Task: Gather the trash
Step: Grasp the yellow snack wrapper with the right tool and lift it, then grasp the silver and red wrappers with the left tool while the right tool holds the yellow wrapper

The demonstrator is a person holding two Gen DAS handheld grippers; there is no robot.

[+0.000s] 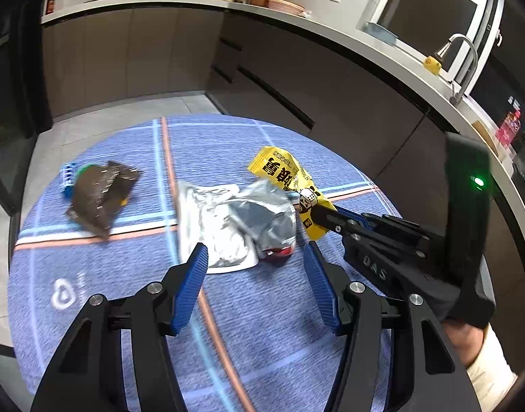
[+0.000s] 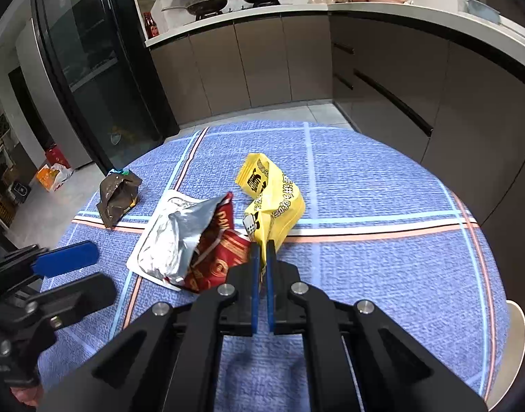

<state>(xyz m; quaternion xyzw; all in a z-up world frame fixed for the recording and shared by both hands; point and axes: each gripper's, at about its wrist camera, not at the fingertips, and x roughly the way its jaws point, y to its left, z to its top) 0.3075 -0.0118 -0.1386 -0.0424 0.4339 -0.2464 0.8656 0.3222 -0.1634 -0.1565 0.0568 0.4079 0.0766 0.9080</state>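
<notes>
A yellow snack wrapper (image 2: 274, 202) lies on the blue round table, and my right gripper (image 2: 261, 245) is shut on its near end; the left wrist view shows that gripper (image 1: 314, 207) pinching the yellow wrapper (image 1: 286, 175) from the right. Beside it rests a torn red bag with a silver foil inside (image 2: 190, 240). My left gripper (image 1: 255, 250) hovers just before the silver foil bag (image 1: 235, 223), jaws apart with nothing pressed between the pads. A crumpled brown wrapper (image 1: 101, 195) lies farther left, also seen as a brown wrapper (image 2: 118, 195) in the right wrist view.
The table wears a blue checked cloth (image 1: 262, 326) with orange and white lines. Grey kitchen cabinets (image 1: 296, 79) and a counter with a faucet (image 1: 463, 65) curve behind. A dark glass-door fridge (image 2: 90, 68) stands left. A small blue-green item (image 1: 68, 176) sits by the brown wrapper.
</notes>
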